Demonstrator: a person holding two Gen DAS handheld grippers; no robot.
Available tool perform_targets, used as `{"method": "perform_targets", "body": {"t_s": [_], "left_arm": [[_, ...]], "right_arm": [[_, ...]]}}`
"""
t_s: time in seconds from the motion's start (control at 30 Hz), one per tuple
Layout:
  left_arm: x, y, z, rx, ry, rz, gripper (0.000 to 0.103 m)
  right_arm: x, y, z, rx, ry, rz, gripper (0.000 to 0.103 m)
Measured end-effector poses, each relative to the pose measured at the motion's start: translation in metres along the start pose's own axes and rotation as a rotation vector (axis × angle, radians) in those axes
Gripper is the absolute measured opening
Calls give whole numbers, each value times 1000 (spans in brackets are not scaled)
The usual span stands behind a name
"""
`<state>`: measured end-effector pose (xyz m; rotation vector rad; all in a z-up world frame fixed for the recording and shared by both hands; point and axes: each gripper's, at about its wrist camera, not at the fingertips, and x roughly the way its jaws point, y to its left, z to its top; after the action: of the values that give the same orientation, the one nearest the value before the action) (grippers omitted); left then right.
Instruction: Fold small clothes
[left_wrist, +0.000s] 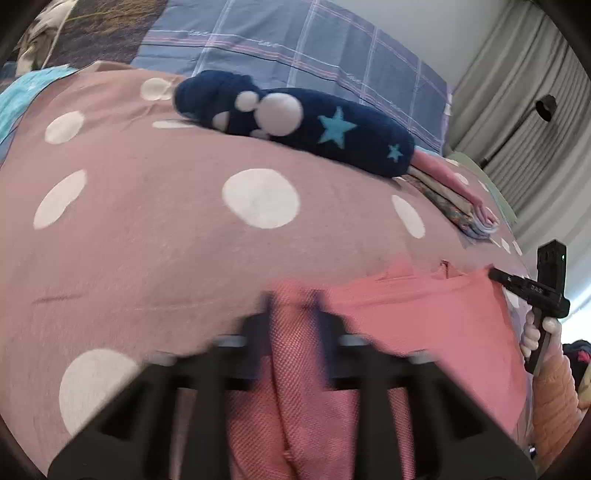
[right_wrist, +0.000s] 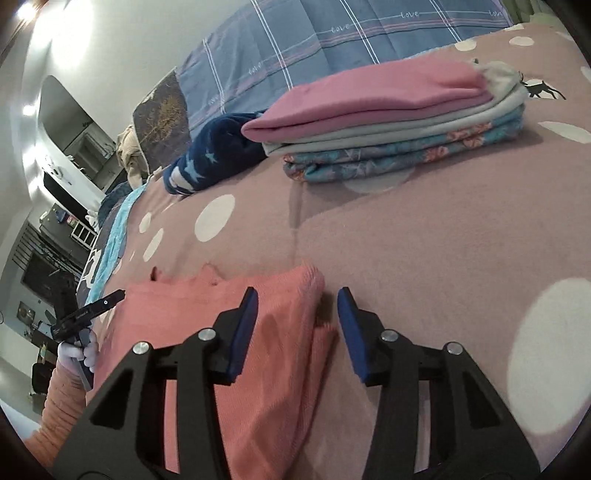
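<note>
A salmon-pink garment (right_wrist: 207, 332) is being folded on the polka-dot bedspread (right_wrist: 424, 240), near its front edge. The left tongs (left_wrist: 291, 317) are being held pinched on a bunched ridge of that cloth. The right tongs (right_wrist: 297, 325) are being held partly open, straddling the garment's right edge, with no pad seen pressing. A fold step appears to be in hand. For the next move, a firm grip on the right edge is probably called for. A stack of folded clothes (right_wrist: 388, 125) is being kept further back.
</note>
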<state>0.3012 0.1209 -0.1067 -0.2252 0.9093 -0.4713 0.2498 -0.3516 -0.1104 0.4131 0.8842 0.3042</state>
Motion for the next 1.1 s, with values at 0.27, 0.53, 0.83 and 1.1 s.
{"method": "perform_targets", "body": {"t_s": [0.27, 0.53, 0.83, 1.1], "left_arm": [[-80, -28, -3, 66, -191, -28, 3], [-62, -24, 24, 105, -168, 72, 4], [-39, -10, -18, 87, -66, 120, 28], [-140, -37, -120, 78, -132, 85, 44]], "right_arm": [[-68, 53, 0, -129, -214, 77, 5], [-61, 58, 26, -109, -243, 62, 5], [-1, 8, -10, 10, -27, -107, 16], [-106, 1, -103, 31, -83, -52, 22]]}}
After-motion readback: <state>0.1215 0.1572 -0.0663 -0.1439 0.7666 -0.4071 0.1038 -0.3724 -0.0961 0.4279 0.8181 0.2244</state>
